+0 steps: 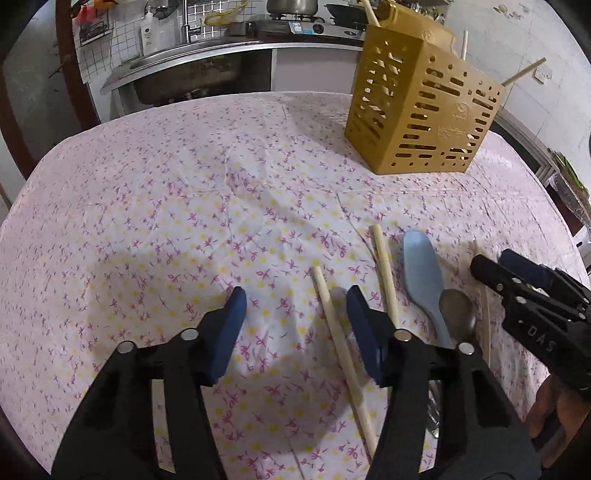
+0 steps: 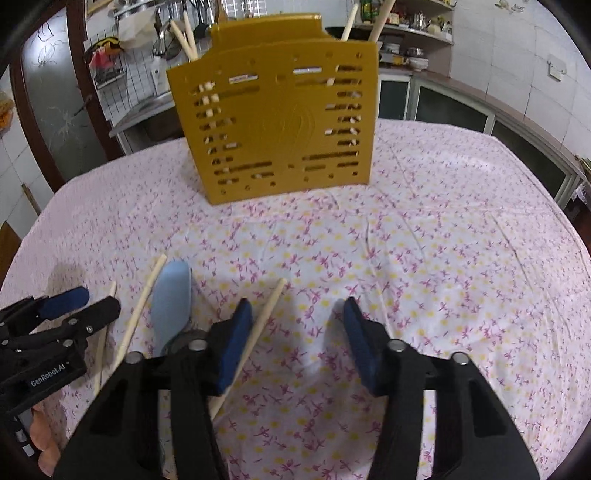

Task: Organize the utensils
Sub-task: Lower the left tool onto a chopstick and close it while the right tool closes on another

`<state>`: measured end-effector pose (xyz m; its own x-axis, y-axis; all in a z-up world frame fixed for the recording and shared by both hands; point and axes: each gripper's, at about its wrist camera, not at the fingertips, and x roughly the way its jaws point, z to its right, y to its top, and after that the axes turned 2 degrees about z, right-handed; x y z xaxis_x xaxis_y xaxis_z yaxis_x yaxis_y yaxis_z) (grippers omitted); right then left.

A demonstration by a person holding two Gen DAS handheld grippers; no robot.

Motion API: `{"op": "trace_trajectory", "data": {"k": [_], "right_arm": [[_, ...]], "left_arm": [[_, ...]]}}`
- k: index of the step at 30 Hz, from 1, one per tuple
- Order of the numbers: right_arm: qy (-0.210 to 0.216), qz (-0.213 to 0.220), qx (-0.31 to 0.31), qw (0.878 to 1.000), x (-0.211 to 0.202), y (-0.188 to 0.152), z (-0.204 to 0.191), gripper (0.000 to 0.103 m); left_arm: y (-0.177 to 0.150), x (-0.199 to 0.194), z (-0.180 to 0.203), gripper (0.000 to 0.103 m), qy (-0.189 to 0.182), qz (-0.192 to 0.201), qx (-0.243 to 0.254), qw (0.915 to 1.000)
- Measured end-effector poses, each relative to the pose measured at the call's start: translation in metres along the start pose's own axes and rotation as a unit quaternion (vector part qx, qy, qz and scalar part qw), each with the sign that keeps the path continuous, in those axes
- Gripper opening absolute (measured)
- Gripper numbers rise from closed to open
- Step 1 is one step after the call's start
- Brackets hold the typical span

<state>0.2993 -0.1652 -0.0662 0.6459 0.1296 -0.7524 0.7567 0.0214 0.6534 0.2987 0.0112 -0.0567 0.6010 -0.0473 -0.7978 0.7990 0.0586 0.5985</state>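
Observation:
A yellow slotted utensil holder (image 1: 417, 110) (image 2: 277, 129) stands at the far side of the floral tablecloth, with several chopsticks sticking out of it. Near me lie loose wooden chopsticks, a pale blue spoon (image 1: 421, 273) (image 2: 171, 295) and a metal spoon (image 1: 456, 314). My left gripper (image 1: 297, 317) is open, low over the cloth. One chopstick (image 1: 340, 343) runs between its jaws, close to the right pad, not clamped. My right gripper (image 2: 295, 325) is open too. Another chopstick (image 2: 266, 314) lies just inside its left pad. Each gripper shows in the other's view (image 1: 493, 260) (image 2: 101, 300).
A further chopstick (image 1: 386, 273) (image 2: 140, 310) lies between the two grippers, beside the blue spoon. Behind the table are a steel sink counter (image 1: 177, 70), a stove with pots (image 1: 295, 14) and shelves with dishes (image 2: 413, 48). The table edge curves around the far side.

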Motion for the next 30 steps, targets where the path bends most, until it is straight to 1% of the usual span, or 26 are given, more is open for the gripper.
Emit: {"op": "trace_trajectory", "data": {"k": [3,4,6,7,8,9,11,13,15,19,22,25,30], "right_arm": [[-0.008,-0.006,-0.010,1.000,0.004,0.000,-0.005,0.048],[-0.011,-0.007,-0.014,1.000,0.004,-0.001,-0.007,0.046],[-0.003,-0.008,-0.014,1.000,0.004,-0.001,-0.007,0.031],[0.003,-0.009,-0.013,1.000,0.003,0.000,-0.006,0.027],[0.014,-0.010,-0.007,1.000,0.003,0.000,-0.003,0.021],[0.022,-0.012,0.001,1.000,0.002,0.001,0.000,0.018],[0.032,-0.014,0.009,0.999,0.002,0.002,0.004,0.015],[0.037,-0.015,0.010,0.999,0.002,0.002,0.006,0.012],[0.040,-0.015,0.008,0.999,0.000,0.002,0.006,0.009],[0.041,-0.013,0.004,0.999,-0.002,0.003,0.009,0.008],[0.045,-0.017,0.004,0.999,0.000,0.003,0.010,0.008],[0.032,-0.021,-0.012,0.999,0.003,0.002,0.003,0.010],[0.026,-0.024,-0.018,0.999,0.004,0.002,0.001,0.012]], "left_arm": [[0.001,0.004,0.008,0.053,0.010,0.001,0.008,0.9999],[0.002,0.005,0.010,0.050,0.012,0.001,0.012,0.9999],[0.002,0.004,0.010,0.042,0.009,0.000,0.014,0.9999],[0.003,0.004,0.011,0.035,0.004,0.000,0.015,0.9999],[0.003,0.004,0.010,0.030,0.004,-0.001,0.015,0.9999],[0.002,0.004,0.009,0.028,0.003,-0.001,0.014,0.9999],[0.002,0.002,0.007,0.014,-0.008,-0.003,0.015,0.9998],[0.003,0.002,0.008,0.010,-0.016,-0.006,0.016,0.9997],[0.003,0.002,0.008,0.009,-0.017,-0.007,0.019,0.9996],[0.004,0.002,0.005,0.008,-0.024,-0.011,0.015,0.9995],[0.004,0.003,0.010,0.008,-0.012,-0.010,0.026,0.9995],[0.003,0.005,0.017,0.009,0.003,-0.010,0.046,0.9989],[0.005,0.008,0.020,0.009,0.010,-0.011,0.045,0.9989]]}}
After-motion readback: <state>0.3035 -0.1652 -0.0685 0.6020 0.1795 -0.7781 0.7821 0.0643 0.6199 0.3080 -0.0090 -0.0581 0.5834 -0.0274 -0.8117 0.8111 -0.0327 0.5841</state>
